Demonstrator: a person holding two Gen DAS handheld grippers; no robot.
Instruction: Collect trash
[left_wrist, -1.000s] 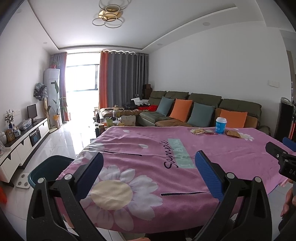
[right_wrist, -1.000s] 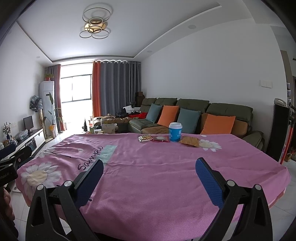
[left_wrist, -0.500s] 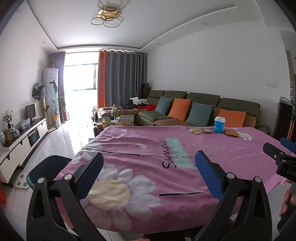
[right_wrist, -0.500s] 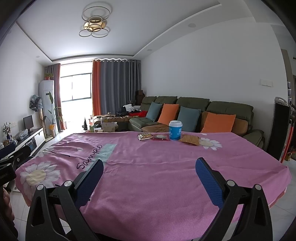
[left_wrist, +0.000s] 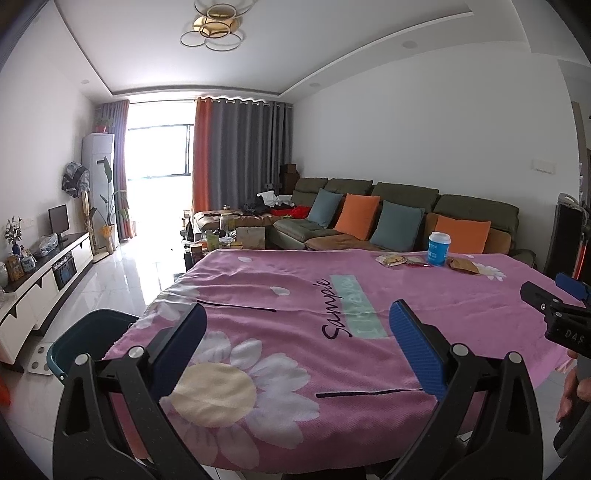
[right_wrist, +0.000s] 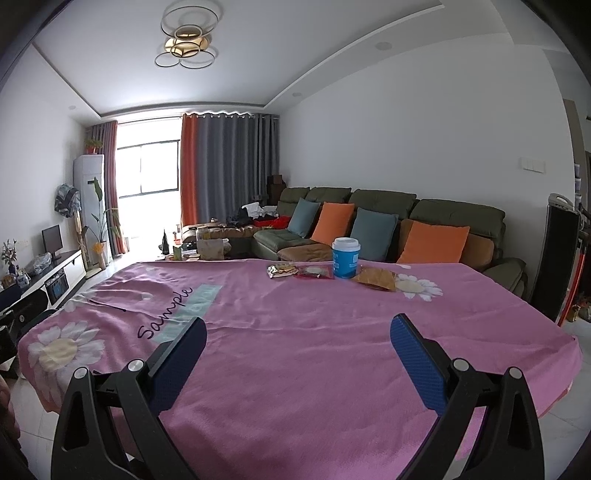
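Hovering at the near edge of the pink flowered tablecloth (right_wrist: 295, 350) with jaws apart and empty, the left gripper (left_wrist: 295, 332) and right gripper (right_wrist: 295, 343) seem at the approach step, needing a long reach to the far-side blue paper cup (right_wrist: 345, 257) and crumpled wrappers (right_wrist: 282, 271).

A pink woven tablecloth (right_wrist: 295, 354) with a matt, slightly nubby weave covers the table; on it sit a smooth blue cup (right_wrist: 345, 257) with a white lid, a crinkled shiny foil wrapper (right_wrist: 281, 271) and a matt brown paper packet (right_wrist: 375, 278). Both the left gripper (left_wrist: 295, 332) and right gripper (right_wrist: 297, 338) are matt black plastic with textured blue pads (right_wrist: 417, 365) and small shiny metal rivets. The pale floor tiles (left_wrist: 107, 273) are glossy and reflective, and a smooth dark teal plastic bin (left_wrist: 88, 339) stands on them.
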